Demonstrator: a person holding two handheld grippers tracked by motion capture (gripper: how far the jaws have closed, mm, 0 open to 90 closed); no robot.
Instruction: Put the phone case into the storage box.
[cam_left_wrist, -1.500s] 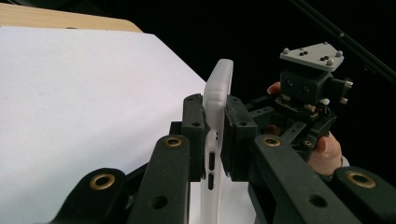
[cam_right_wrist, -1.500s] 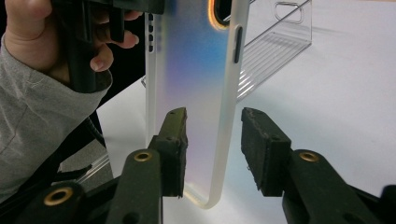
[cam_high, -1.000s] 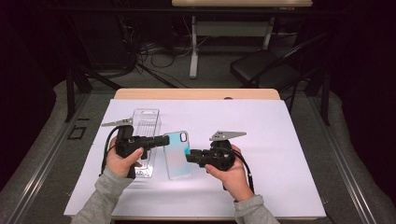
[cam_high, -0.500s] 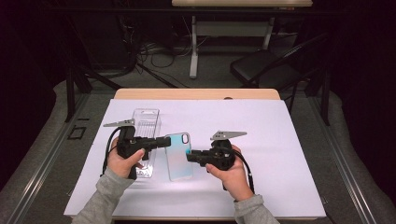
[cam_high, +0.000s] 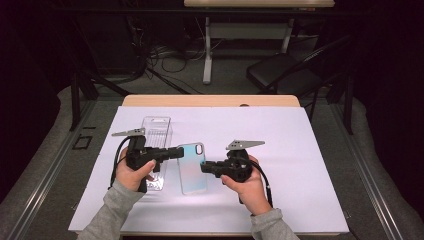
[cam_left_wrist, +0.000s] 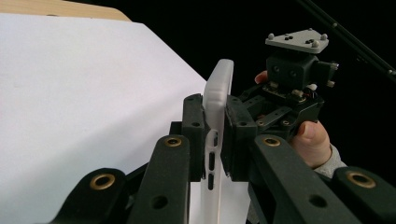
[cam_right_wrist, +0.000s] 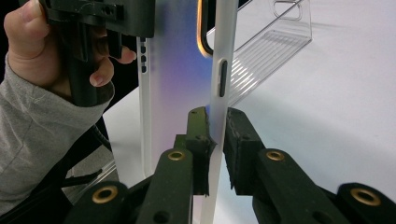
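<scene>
Phone case (cam_high: 192, 167) hangs just above the white sheet (cam_high: 310, 150) between both grippers. The left gripper (cam_high: 179, 152) is clamped on one long edge. The right gripper (cam_high: 205, 167) has just been closing on the opposite edge; its pads seem to touch, though a thin gap may remain. If the right grip is loose, the soft case could twist or slip and drop. A clear tray (cam_high: 156, 131) lies near. Around the table (cam_high: 210, 100) the room is dark, with a chair (cam_high: 282, 75) and cables (cam_high: 155, 55).

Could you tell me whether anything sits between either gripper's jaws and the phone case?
Nothing visible does. The left gripper is clamped on one long edge of the phone case, and the right gripper, jaws just closing, pinches the opposite edge.
</scene>
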